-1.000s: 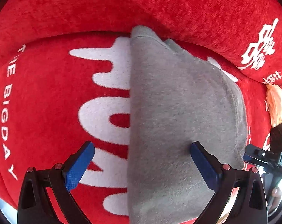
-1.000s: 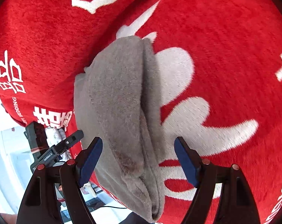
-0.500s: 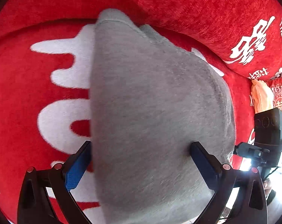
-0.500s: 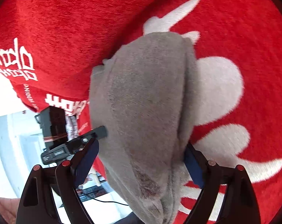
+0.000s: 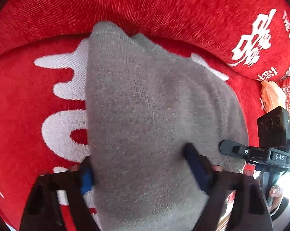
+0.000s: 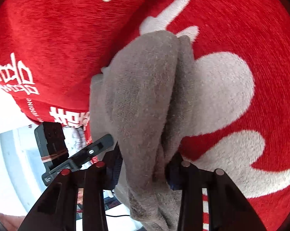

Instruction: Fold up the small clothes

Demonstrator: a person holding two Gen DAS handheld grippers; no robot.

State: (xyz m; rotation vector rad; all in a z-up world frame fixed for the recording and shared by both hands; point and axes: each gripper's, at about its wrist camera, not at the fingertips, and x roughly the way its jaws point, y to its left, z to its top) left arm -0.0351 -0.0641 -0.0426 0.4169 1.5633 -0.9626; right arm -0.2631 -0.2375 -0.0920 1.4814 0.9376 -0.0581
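The left gripper (image 5: 139, 167) has its jaws partly closed around the near edge of the one grey garment (image 5: 154, 115), its two blue pads pressing into the fleece from either side with a thick bunch of cloth between them. The right gripper (image 6: 143, 169) has its jaws drawn in narrower, clamped on a folded ridge at another edge of the same grey garment (image 6: 145, 100); both pads are mostly buried in the fabric.

The garment is a single piece, folded over itself into at least two layers with a crease running along its length. It lies on the seat of a red sofa cover (image 5: 25, 100) with large white lettering, its far end touching the red backrest cushion (image 5: 164, 7). Beyond the garment's right edge, in the left wrist view, the right gripper's black body with its camera block (image 5: 273, 129) sits just beside the cloth, and an orange cloth (image 5: 272, 96) lies against the backrest further off
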